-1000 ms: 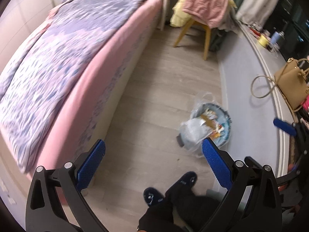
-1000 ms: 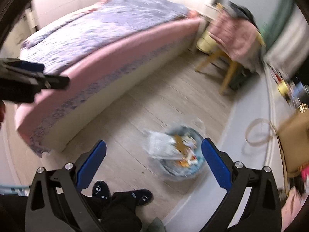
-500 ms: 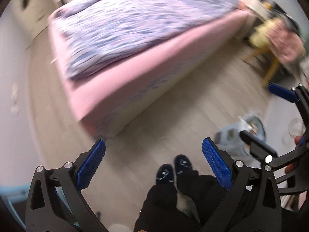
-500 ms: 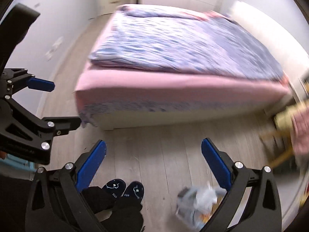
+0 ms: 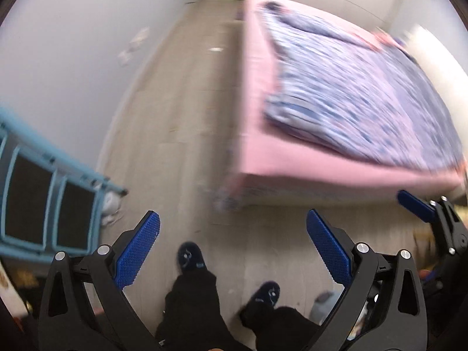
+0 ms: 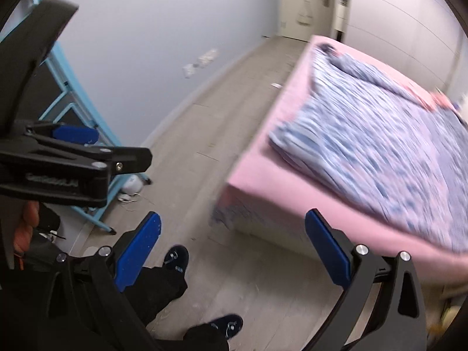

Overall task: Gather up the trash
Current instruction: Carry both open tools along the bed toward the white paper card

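Note:
My left gripper [image 5: 232, 248] is open and empty, held above the wooden floor. My right gripper [image 6: 232, 251] is also open and empty. Crumpled white trash [image 6: 131, 187] lies on the floor by the foot of a blue ladder [image 6: 84, 134]; it also shows in the left wrist view [image 5: 111, 207]. A small white scrap [image 6: 275, 85] lies on the floor far down beside the bed; it also shows in the left wrist view [image 5: 216, 49]. A sliver of the trash bag [image 5: 324, 302] shows at the lower right. The left gripper's body [image 6: 70, 161] crosses the right wrist view.
A pink bed [image 6: 292, 158] with a blue patterned quilt [image 6: 380, 140] fills the right side. A pale wall [image 6: 131, 44] runs along the left. The person's legs and dark slippers [image 5: 190, 259] stand below the grippers. A door [image 6: 304, 3] is at the far end.
Both views have swung left, away from the trash bag and chair, toward the foot of the bed, the wall and the blue ladder. Both grippers stay open.

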A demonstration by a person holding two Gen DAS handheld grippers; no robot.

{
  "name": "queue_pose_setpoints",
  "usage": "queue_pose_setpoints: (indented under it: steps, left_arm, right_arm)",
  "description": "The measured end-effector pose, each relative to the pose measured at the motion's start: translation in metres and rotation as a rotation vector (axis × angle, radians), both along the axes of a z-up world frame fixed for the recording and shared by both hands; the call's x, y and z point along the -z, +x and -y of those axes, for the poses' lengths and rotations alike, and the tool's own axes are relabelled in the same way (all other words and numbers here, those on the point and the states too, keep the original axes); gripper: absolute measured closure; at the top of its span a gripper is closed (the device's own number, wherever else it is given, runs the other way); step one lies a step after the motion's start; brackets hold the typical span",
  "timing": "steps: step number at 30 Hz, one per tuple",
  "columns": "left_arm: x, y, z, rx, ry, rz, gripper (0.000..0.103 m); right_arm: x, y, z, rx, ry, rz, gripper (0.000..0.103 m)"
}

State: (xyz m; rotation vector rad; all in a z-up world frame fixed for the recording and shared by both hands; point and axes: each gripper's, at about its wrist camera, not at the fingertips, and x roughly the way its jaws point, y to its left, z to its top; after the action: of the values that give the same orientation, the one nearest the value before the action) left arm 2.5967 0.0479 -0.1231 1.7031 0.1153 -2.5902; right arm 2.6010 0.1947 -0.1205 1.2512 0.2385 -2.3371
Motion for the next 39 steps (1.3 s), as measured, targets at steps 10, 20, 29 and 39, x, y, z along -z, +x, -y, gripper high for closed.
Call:
queue_pose_setpoints:
  steps: [10, 20, 29, 39]
  left_arm:
    - [0.006, -0.062, 0.168, -0.123, -0.031, -0.031, 0.006]
    - [-0.013, -0.168, 0.263, -0.068, -0.007, -0.076, 0.006]
    - [0.003, -0.325, 0.299, -0.028, -0.021, -0.059, 0.006]
    - [-0.022, -0.528, 0.339, -0.025, 0.006, -0.077, 0.006]
  right_arm:
    - [0.007, -0.090, 0.135, -0.110, 0.035, -0.062, 0.007]
    - [0.006, -0.214, 0.214, -0.064, 0.083, -0.046, 0.007]
    - [0.030, -0.364, 0.266, -0.061, 0.063, -0.020, 0.007]
    - [0.009, -0.549, 0.302, -0.030, 0.076, -0.025, 0.007]
